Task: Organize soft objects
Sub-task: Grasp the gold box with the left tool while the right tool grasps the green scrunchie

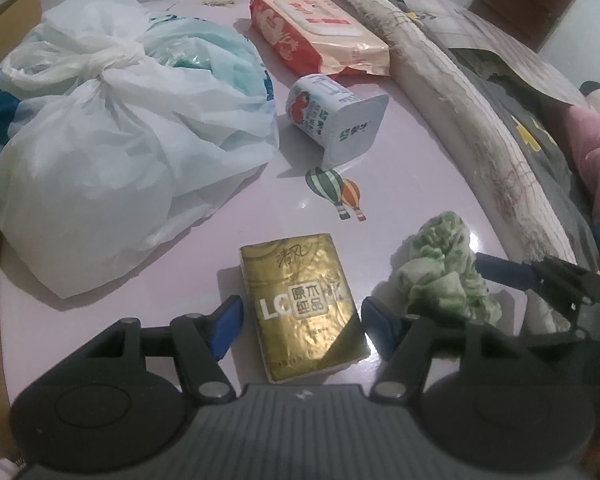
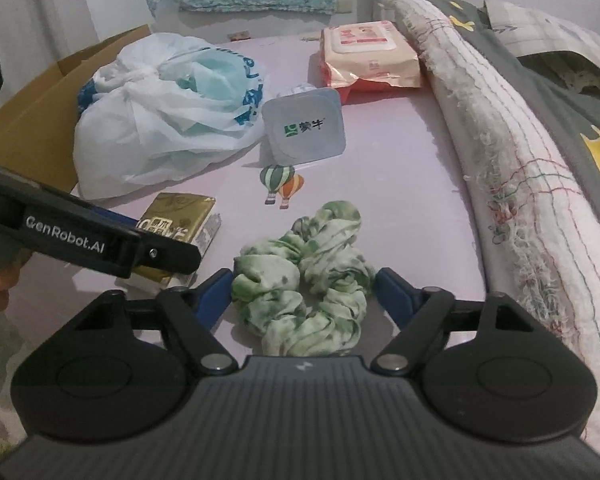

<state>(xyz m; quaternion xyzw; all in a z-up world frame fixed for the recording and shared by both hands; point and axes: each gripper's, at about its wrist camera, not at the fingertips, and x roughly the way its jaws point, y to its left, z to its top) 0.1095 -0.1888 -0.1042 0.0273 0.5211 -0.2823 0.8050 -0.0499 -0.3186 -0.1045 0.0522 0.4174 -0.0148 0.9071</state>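
A gold tissue pack (image 1: 300, 304) lies flat on the pale pink tabletop (image 1: 404, 176). My left gripper (image 1: 301, 308) stands open around it, with a gap at each blue pad. Just right of it lies a crumpled green-and-white cloth (image 1: 444, 276), also seen in the right wrist view (image 2: 304, 280). My right gripper (image 2: 304, 276) straddles that cloth with its jaws open, the pads close to its sides and the cloth not squeezed. The left gripper's black finger (image 2: 112, 244) crosses the tissue pack (image 2: 180, 220) in the right wrist view.
A knotted white plastic bag (image 1: 100, 152) fills the left side, a cardboard box (image 2: 40, 120) beside it. A yogurt cup (image 1: 332, 116) lies on its side mid-table, with a red wet-wipe pack (image 1: 316, 28) behind. A frayed rolled quilt (image 2: 500, 140) borders the right edge.
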